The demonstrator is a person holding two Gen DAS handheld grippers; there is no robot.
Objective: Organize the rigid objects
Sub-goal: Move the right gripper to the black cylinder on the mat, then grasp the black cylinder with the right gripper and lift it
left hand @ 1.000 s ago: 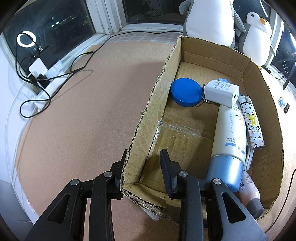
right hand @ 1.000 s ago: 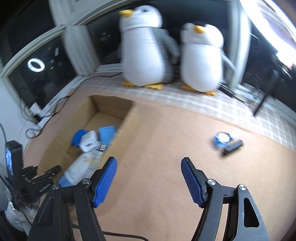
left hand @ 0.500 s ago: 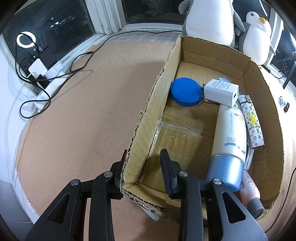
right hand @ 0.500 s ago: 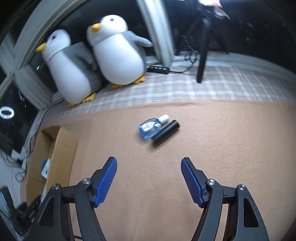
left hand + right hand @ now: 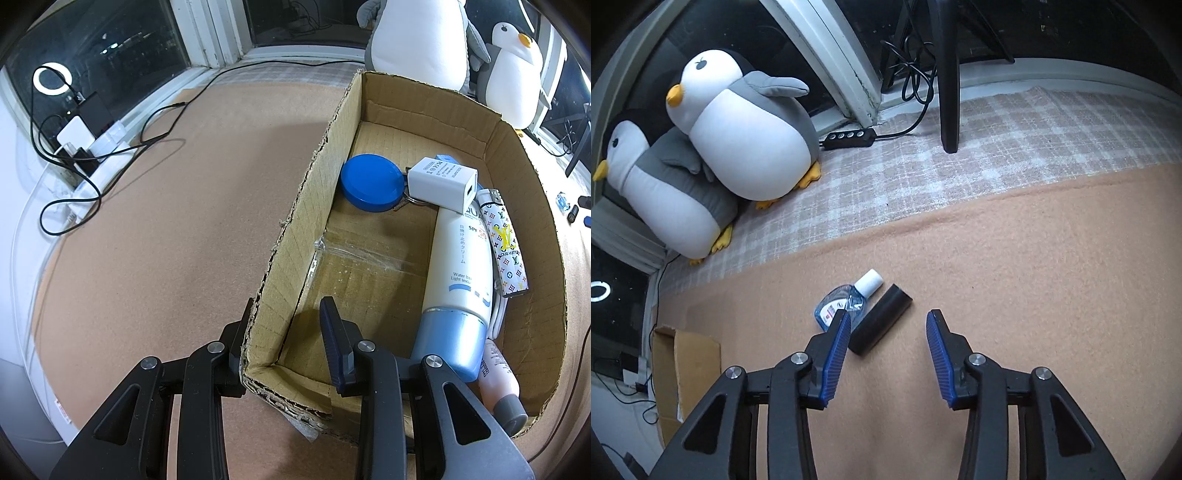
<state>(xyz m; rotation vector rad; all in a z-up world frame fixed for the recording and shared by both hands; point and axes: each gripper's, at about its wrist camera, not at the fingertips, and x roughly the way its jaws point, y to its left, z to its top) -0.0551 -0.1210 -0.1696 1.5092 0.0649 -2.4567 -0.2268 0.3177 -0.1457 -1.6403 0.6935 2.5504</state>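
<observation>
From the left wrist, one cardboard box [image 5: 399,122] is seen on the tan mat [image 5: 166,221]. Six things are counted inside: a blue round lid [image 5: 371,182], a white charger [image 5: 441,181], a white tube [image 5: 458,280] with a blue cap, a patterned lighter [image 5: 502,243], a pink bottle [image 5: 498,384] and a part-hidden blue item. The box's near corner wall is clamped by the left gripper [image 5: 284,332].

From the right wrist, two things are seen side by side on the mat: a clear blue bottle [image 5: 844,301] with a white cap and a black bar [image 5: 881,319]. Two plush penguins [image 5: 746,129] are seen behind. The right gripper [image 5: 886,328] is parted, its jaws just narrowed, with the bar's near end between the fingers, ungripped.
</observation>
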